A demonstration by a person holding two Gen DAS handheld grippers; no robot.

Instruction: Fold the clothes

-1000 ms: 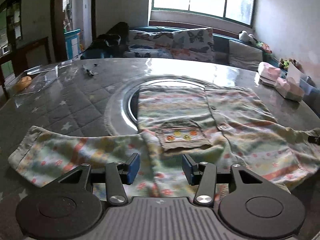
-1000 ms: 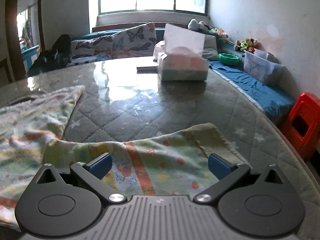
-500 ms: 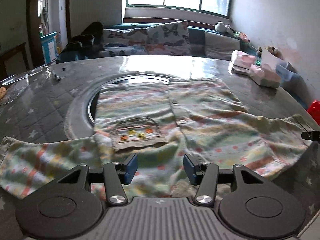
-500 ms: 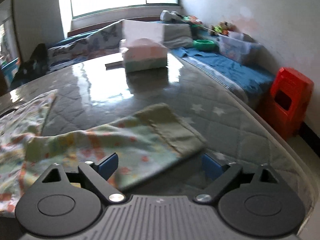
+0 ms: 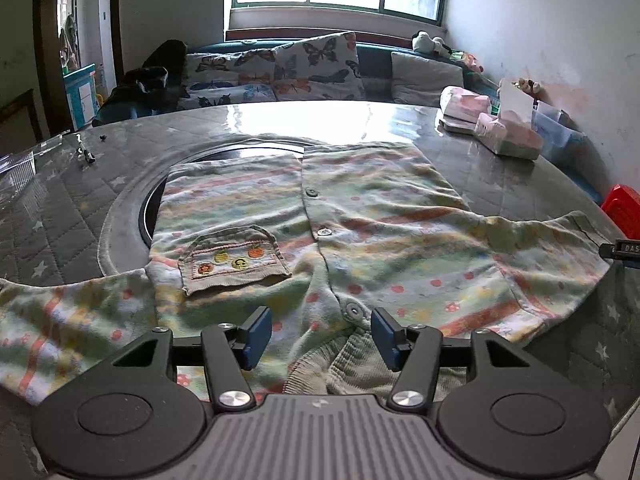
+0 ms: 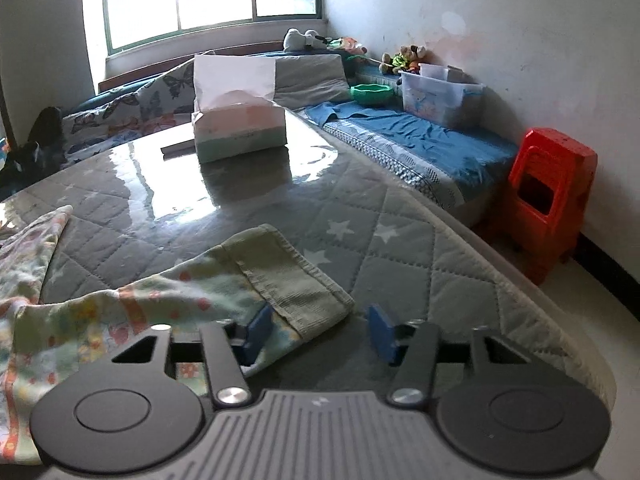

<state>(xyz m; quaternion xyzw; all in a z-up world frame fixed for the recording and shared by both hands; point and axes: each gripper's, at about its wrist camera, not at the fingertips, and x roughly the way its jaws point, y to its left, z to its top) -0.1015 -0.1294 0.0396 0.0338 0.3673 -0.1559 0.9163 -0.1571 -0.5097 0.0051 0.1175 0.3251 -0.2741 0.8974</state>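
Note:
A striped, dotted button shirt (image 5: 360, 216) lies front up on the grey quilted table (image 5: 60, 220), with sleeves spread and a chest pocket (image 5: 236, 260). My left gripper (image 5: 320, 336) hovers at the shirt's near edge. Its jaws are opening, with the ribbed collar (image 5: 352, 364) and top button between the pads but not pinched. In the right wrist view my right gripper (image 6: 320, 334) is at the end of the shirt's right sleeve (image 6: 160, 312). Its jaws are closing around the ribbed cuff (image 6: 288, 276); the left pad lies by the cloth, the right pad is clear of it.
A tissue box (image 6: 240, 128) stands far back on the table (image 6: 400, 248), whose curved edge runs close on the right. A red stool (image 6: 552, 200) and a blue-covered bench (image 6: 420, 148) lie beyond. A round recessed ring (image 5: 120, 208) sits under the shirt; a clear tray (image 5: 16, 168) is far left.
My left gripper slid right along the shirt's near edge to the collar and its jaws widened a little. My right gripper moved to the cuff's end and its jaws narrowed a lot.

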